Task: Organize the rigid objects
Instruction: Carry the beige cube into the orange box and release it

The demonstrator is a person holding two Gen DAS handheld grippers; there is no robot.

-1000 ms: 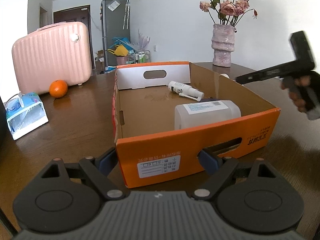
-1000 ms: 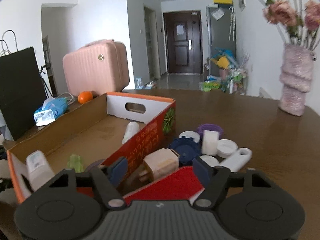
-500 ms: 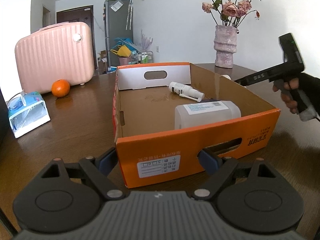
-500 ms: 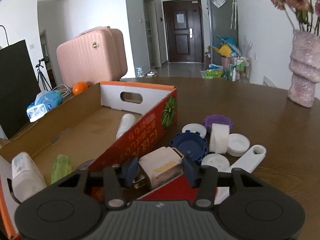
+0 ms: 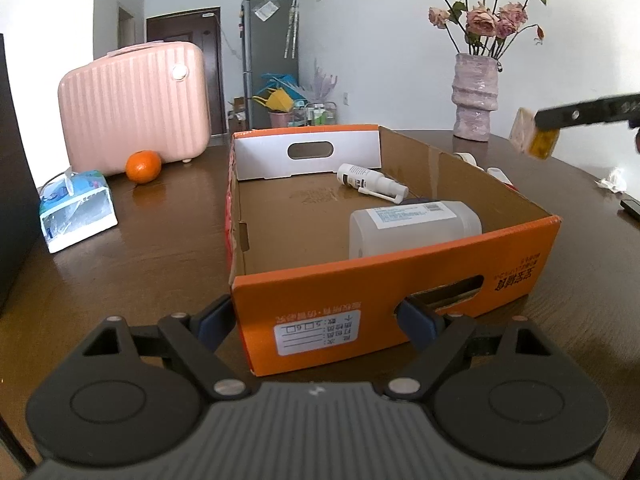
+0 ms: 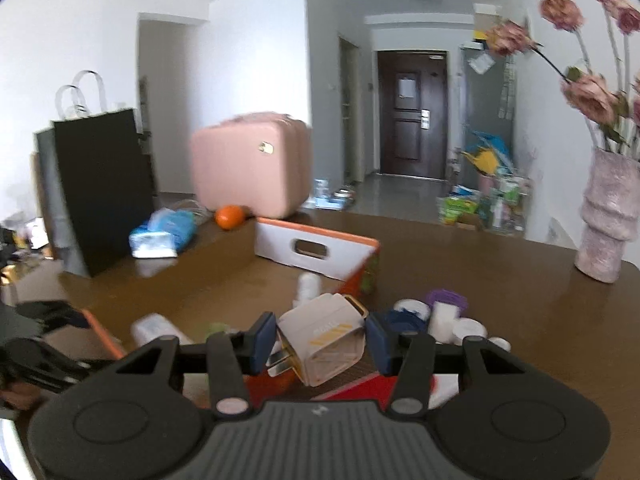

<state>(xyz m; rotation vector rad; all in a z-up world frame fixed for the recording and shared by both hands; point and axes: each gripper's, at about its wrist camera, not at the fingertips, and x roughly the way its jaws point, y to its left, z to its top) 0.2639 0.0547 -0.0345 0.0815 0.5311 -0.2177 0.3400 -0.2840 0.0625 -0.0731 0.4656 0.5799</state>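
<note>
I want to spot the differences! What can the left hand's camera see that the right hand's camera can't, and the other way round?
Only the left camera shows the big clear bottle and the spray bottle lying plainly on the box floor, and the left gripper with its fingers on either side of the box's front wall.

Only the right camera shows the black bag, the pile of lids on the table, and the right gripper's fingers pressed on the plug.

Both show the orange box, pink suitcase, orange, vase and the plug.
</note>
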